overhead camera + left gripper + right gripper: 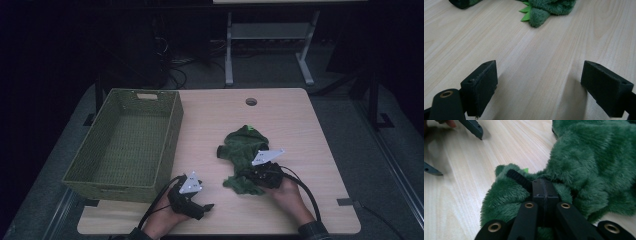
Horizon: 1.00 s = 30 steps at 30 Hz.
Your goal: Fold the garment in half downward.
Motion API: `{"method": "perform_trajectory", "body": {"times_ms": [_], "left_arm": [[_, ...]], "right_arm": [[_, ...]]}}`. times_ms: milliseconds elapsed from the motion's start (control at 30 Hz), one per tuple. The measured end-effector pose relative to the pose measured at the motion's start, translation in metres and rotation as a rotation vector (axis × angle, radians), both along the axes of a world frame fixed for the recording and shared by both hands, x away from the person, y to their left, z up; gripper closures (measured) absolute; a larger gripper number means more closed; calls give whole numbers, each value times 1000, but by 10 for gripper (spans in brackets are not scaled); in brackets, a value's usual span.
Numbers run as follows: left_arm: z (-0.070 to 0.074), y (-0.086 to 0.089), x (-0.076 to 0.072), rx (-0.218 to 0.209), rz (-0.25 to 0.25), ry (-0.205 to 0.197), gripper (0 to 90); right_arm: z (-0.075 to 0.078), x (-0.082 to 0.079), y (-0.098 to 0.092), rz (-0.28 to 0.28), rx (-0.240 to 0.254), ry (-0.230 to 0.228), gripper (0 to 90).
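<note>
Right claw (pixel 543 192) pinches green plush garment (pixel 596 162).

Each hand carries a black gripper with a pale grey 3-cornered plate on top: the left gripper (pixel 209 206) at lower centre of the high view, the right gripper (pixel 248 176) just right of it. A black cable loops back from each. In the gripper views the jaws are matte black blocks on black links with brass-ringed pivot holes. A dark sleeve cuff (pixel 314 231) shows at the bottom edge.
</note>
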State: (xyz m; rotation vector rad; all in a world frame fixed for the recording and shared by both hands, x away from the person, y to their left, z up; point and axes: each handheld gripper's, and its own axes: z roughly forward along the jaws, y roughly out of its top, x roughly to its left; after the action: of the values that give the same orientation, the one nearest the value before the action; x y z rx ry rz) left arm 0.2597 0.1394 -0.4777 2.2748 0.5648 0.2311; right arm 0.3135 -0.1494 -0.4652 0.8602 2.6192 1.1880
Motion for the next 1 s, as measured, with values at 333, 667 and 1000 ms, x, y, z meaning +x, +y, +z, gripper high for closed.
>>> {"method": "perform_trajectory", "body": {"times_ms": [333,667,1000], "left_arm": [[2,-4,4,19,-1,3,128],[13,-14,19,9,14,60,141],[41,-20,46,-53,86,29,258]], "right_arm": [[13,-1,-10,-43,80,-41,802],[37,4,-32,-130,146,-68,617],[50,21,-58,-221,145,-78,593]]}}
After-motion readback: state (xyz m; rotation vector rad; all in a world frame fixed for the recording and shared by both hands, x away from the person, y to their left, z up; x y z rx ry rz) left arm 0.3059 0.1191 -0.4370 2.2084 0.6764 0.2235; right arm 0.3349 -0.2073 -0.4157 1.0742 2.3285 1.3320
